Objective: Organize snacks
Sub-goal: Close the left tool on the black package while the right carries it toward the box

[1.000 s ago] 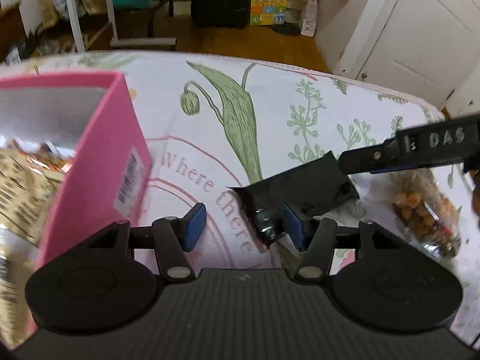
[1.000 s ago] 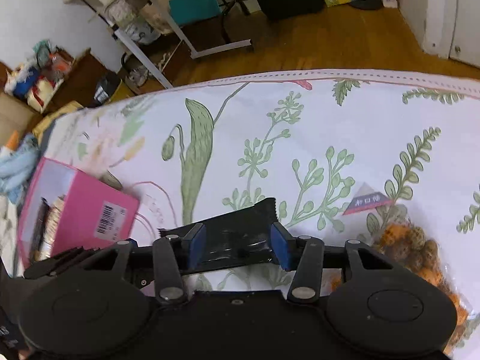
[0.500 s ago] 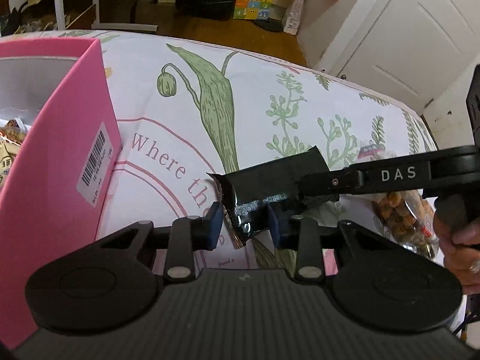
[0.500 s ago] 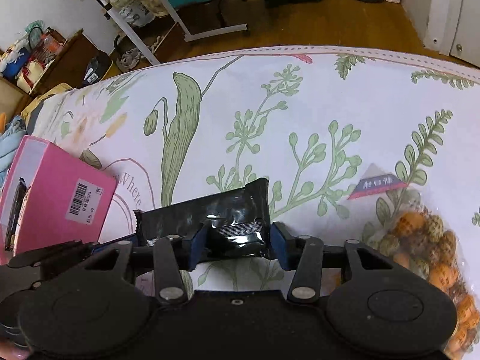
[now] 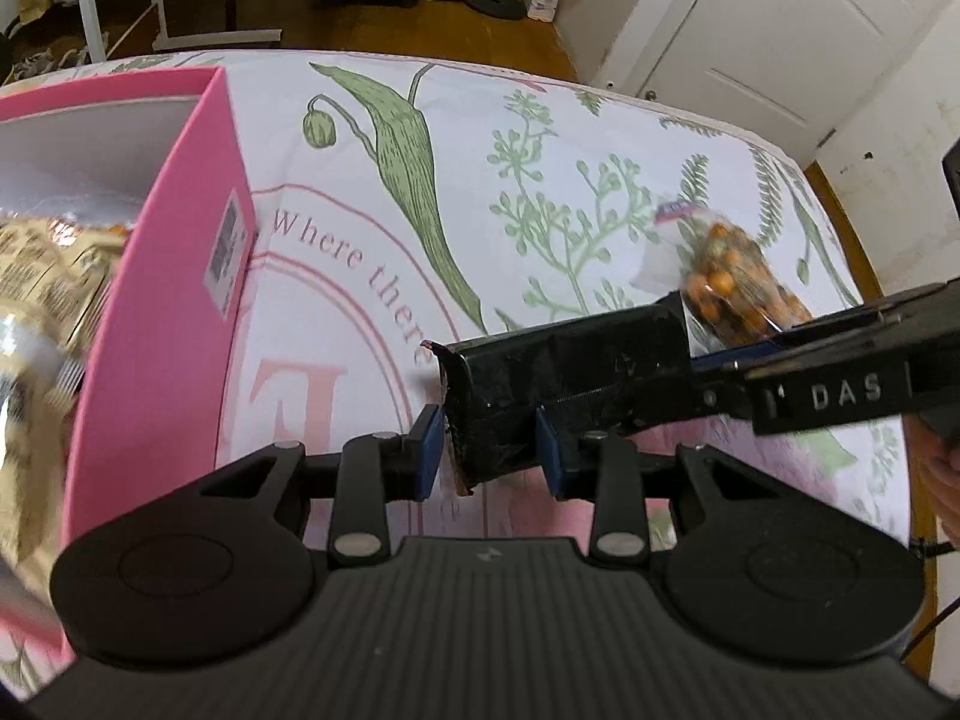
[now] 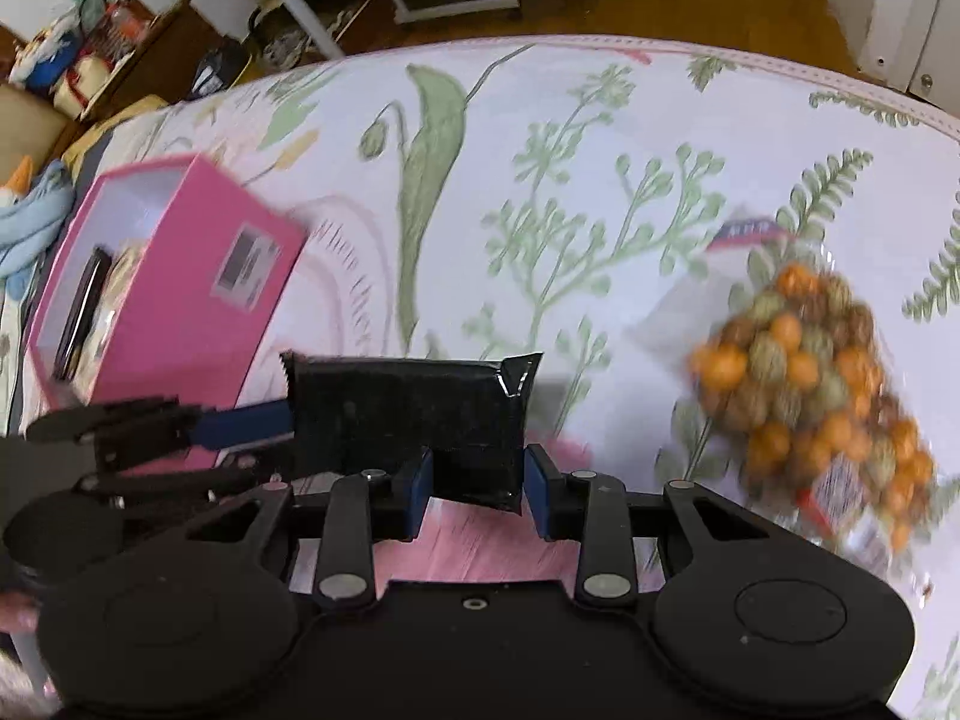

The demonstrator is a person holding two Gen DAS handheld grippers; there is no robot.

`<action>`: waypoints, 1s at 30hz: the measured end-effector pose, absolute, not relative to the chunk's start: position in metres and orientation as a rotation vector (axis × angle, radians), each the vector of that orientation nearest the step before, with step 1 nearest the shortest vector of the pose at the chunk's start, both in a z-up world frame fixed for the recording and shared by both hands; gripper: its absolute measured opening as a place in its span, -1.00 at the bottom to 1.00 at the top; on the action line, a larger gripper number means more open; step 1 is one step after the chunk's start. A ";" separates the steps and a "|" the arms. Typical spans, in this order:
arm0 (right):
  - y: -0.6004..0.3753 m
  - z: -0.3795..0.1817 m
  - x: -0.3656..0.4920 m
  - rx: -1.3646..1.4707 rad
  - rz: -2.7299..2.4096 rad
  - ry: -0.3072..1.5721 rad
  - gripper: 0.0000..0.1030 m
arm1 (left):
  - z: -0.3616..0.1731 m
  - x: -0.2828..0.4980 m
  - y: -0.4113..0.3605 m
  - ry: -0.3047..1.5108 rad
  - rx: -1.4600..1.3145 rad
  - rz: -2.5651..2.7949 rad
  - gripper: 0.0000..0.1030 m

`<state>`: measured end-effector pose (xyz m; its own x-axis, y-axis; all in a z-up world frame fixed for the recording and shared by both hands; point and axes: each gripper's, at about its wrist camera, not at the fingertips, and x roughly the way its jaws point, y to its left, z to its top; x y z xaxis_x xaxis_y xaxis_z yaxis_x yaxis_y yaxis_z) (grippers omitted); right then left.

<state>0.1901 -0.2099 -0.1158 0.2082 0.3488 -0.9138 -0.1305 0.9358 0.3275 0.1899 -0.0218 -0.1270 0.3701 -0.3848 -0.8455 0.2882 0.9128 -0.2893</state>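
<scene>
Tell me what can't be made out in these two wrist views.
- Glossy black snack packet: no print readable in either view.
- Clear bag of orange and green snack balls: motion-blurred in the right wrist view, label unreadable.
- Open pink cardboard box: contents blurred and cut off by the left wrist view's edge.

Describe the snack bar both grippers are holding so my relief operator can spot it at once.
On the floral tablecloth, right of the pink box, find the black wrapper. Unlike the clear bag of orange balls, it is opaque, glossy, flat and pinched at both ends.
</scene>
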 end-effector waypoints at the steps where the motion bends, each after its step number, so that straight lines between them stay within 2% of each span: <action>1: -0.207 -0.113 0.184 0.180 0.342 1.322 -0.22 | -0.124 0.184 -0.020 1.113 -0.095 -0.439 -0.37; 3: -0.201 -0.108 0.170 0.170 0.343 1.324 -0.18 | -0.119 0.174 -0.015 1.117 -0.095 -0.450 -0.37; 7: -0.196 -0.097 0.145 0.228 0.328 1.301 0.05 | -0.109 0.152 -0.008 1.122 -0.091 -0.469 -0.37; 16: -0.175 -0.060 0.097 0.268 0.362 1.227 0.26 | -0.073 0.107 0.021 1.111 -0.082 -0.502 -0.38; 24: -0.137 -0.030 0.076 0.243 0.432 1.197 0.27 | -0.026 0.082 0.061 1.023 -0.048 -0.500 -0.38; 30: -0.109 -0.009 0.083 0.224 0.525 1.145 -0.06 | -0.005 0.085 0.110 0.984 -0.102 -0.455 -0.37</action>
<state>0.0826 -0.1092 -0.0091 0.3088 0.5047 -0.8062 -0.2817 0.8581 0.4293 0.0854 0.1100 -0.0051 0.4678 -0.4156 -0.7801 0.3250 0.9016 -0.2854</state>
